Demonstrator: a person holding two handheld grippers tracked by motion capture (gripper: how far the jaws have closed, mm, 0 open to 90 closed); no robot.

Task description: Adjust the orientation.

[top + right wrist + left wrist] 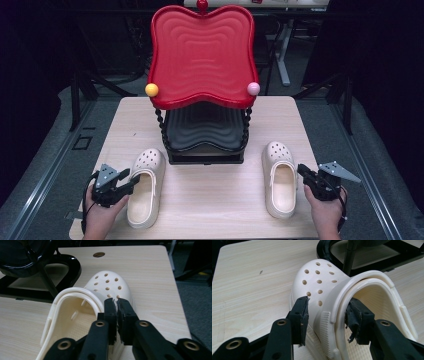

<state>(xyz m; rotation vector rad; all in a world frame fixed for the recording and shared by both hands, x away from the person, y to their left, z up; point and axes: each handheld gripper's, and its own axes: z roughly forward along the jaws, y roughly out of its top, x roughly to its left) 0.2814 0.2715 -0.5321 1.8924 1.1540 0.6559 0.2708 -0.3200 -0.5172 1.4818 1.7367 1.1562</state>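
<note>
Two cream perforated clogs lie on the pale wooden table (210,200), toes pointing away from me. My left gripper (131,182) straddles the side wall of the left clog (146,187). In the left gripper view that gripper (327,315) has one pad on the outside of the left clog (319,282) and the other inside its opening, both touching the wall. My right gripper (301,172) sits at the right rim of the right clog (280,177). In the right gripper view the right gripper (116,302) has its jaws together, holding nothing, just over the right clog (110,282).
A two-tier rack stands mid-table behind the clogs, with a red wavy tray (202,55) on top and a black tray (202,130) below. Yellow (151,89) and pink (253,88) balls cap its front posts. A round hole (99,254) is in the tabletop.
</note>
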